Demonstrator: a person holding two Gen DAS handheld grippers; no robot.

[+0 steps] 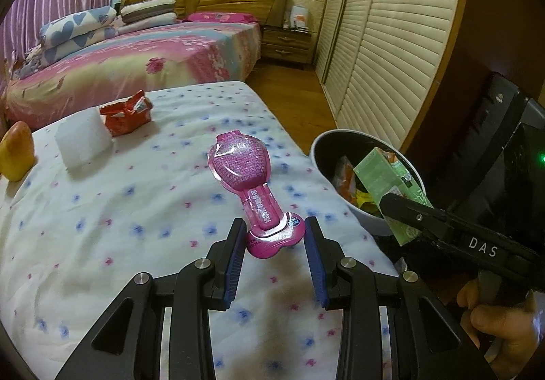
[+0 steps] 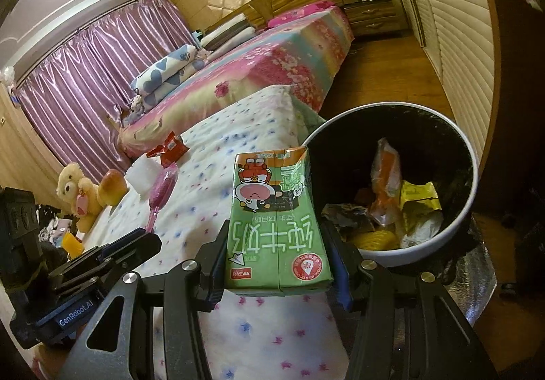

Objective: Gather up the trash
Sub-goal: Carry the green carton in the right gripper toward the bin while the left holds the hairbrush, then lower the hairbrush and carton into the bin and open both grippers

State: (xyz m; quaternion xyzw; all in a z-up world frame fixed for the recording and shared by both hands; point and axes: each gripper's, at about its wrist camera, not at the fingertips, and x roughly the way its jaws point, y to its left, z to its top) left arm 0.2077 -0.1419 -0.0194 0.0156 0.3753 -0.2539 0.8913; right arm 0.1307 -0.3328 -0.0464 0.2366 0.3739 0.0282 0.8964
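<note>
The left gripper holds a pink blister pack by its lower end, jaws narrow and pressed on its base; the pack stands tilted above the flowered bedspread, well inside that bed's right edge. The right gripper clamps a green milk carton at its sides, jaws at middling width. The carton hangs over the bed's right edge, just beside the rim of the white bin, which stands on the floor against that edge and already has wrappers in its bottom. Toward the far left corner of the bedspread lie a white foam block, a red wrapper and a yellow fruit, close together. The middle of the bedspread is bare.
</note>
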